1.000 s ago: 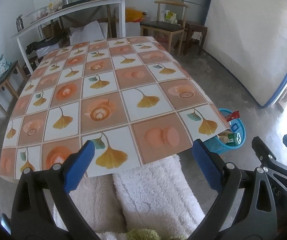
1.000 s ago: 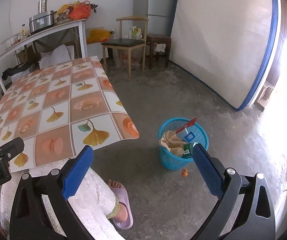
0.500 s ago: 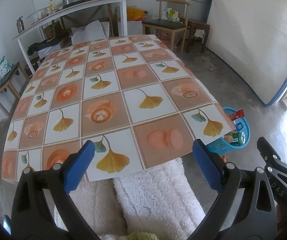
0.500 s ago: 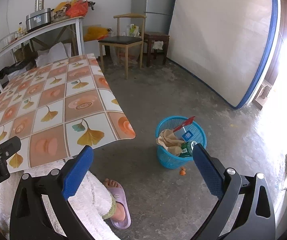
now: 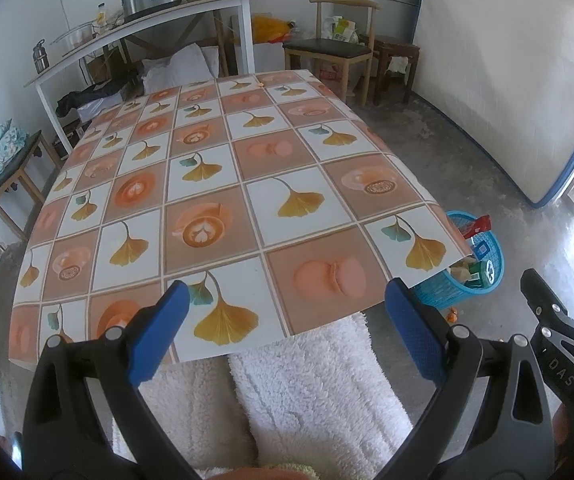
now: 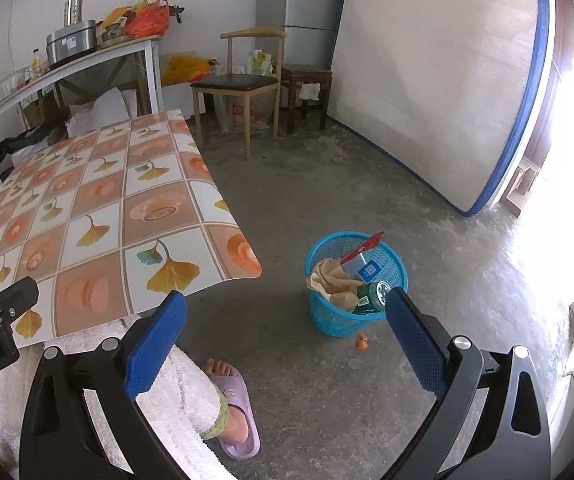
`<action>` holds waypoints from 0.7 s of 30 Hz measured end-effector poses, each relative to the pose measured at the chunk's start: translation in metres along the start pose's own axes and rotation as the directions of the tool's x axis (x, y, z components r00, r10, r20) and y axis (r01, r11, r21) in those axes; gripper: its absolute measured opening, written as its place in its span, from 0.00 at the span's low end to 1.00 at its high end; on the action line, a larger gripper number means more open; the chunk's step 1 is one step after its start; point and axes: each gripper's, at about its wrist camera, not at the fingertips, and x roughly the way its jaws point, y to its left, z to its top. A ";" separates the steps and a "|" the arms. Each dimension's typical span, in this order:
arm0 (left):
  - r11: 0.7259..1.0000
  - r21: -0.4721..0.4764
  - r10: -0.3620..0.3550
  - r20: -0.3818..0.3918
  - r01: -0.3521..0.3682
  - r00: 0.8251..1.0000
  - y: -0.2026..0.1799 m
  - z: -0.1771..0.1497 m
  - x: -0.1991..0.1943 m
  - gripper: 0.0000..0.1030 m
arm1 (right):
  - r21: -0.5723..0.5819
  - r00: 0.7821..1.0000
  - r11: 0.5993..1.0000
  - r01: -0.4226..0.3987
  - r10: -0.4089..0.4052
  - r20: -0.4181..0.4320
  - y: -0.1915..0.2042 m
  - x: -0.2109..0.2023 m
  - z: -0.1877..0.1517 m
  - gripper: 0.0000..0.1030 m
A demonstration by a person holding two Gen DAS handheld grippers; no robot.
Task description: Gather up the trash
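A blue mesh trash basket (image 6: 357, 312) stands on the concrete floor right of the table, holding brown paper, a red wrapper, a blue-and-white pack and a green item. From the left wrist it shows as the same basket (image 5: 475, 276) half hidden behind the table corner. A small orange scrap (image 6: 361, 342) lies on the floor beside it. A tiny orange bit (image 5: 261, 84) sits at the table's far edge. My left gripper (image 5: 287, 320) is open above the table's near edge, holding nothing. My right gripper (image 6: 287, 320) is open over the floor, holding nothing.
The table (image 5: 215, 184) carries a checked cloth with ginkgo leaves and coffee cups. A person in white fleece trousers (image 5: 307, 392) and a purple slipper (image 6: 235, 420) sits at its near edge. A wooden chair (image 6: 243, 84), a stool, a shelf table and a leaning mattress (image 6: 439, 80) ring the room.
Both grippers have drawn back and risen a little, so the table and the basket look slightly farther away. Their jaws stay wide apart. Nothing was picked up or dropped.
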 end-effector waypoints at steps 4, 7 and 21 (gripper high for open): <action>1.000 0.002 0.001 -0.001 -0.001 1.000 0.000 0.000 0.000 0.91 | 0.004 1.000 1.000 0.003 -0.003 0.000 -0.001 -0.001 -0.001 0.94; 1.000 0.003 0.003 0.002 -0.003 1.000 -0.001 0.000 -0.001 0.91 | 0.007 1.000 1.000 0.003 -0.003 0.000 -0.003 -0.001 -0.001 0.94; 1.000 0.008 0.008 0.004 -0.008 1.000 -0.002 -0.001 -0.002 0.91 | 0.011 1.000 1.000 0.005 -0.005 0.002 -0.006 -0.001 -0.001 0.94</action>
